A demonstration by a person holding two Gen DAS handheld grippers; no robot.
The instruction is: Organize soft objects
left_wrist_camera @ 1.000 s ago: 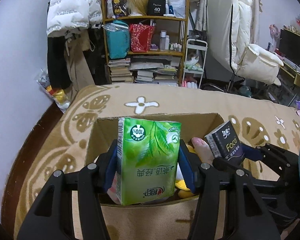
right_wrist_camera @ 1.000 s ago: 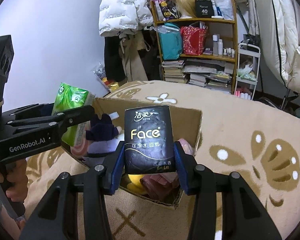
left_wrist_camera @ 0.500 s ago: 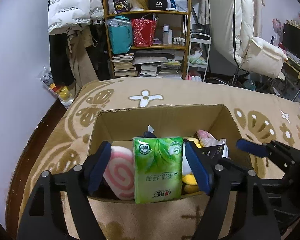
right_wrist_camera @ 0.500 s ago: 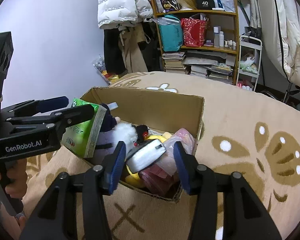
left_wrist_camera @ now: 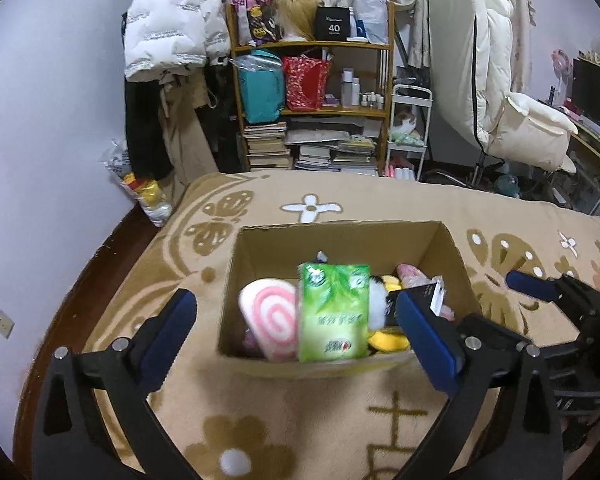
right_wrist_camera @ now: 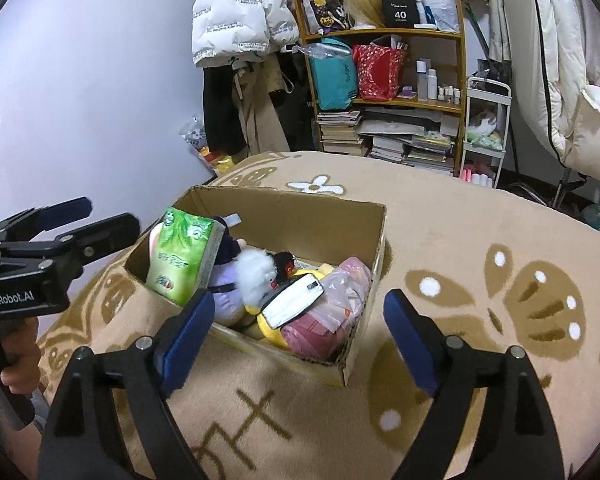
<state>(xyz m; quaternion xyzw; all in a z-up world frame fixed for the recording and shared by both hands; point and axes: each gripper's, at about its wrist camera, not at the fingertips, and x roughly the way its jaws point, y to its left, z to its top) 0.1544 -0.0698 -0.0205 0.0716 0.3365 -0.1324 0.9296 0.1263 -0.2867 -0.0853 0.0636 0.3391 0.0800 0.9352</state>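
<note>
- Left wrist view: the left gripper [left_wrist_camera: 296, 334] is seen with its jaws spread wide and nothing held, poised just short of the near wall of the cardboard box [left_wrist_camera: 448, 248]. The green tissue pack [left_wrist_camera: 334, 312] is stood upright inside the box against that wall, beside the pink swirl cushion [left_wrist_camera: 270, 322]. Part of the right gripper [left_wrist_camera: 540, 286] is seen at the right edge.
- Right wrist view: the right gripper [right_wrist_camera: 298, 338] is likewise shown wide open and empty, near the box's front corner. The black tissue pack [right_wrist_camera: 296, 304] is laid tilted on top of the plush toys [right_wrist_camera: 256, 276], and the green pack is leaned at the left wall.
- Risk, as judged: the upright green pack could be tipped out over the low wall if it is brushed by a jaw, and the black pack could be slid off the heaped toys, since it is only resting on them.
</note>
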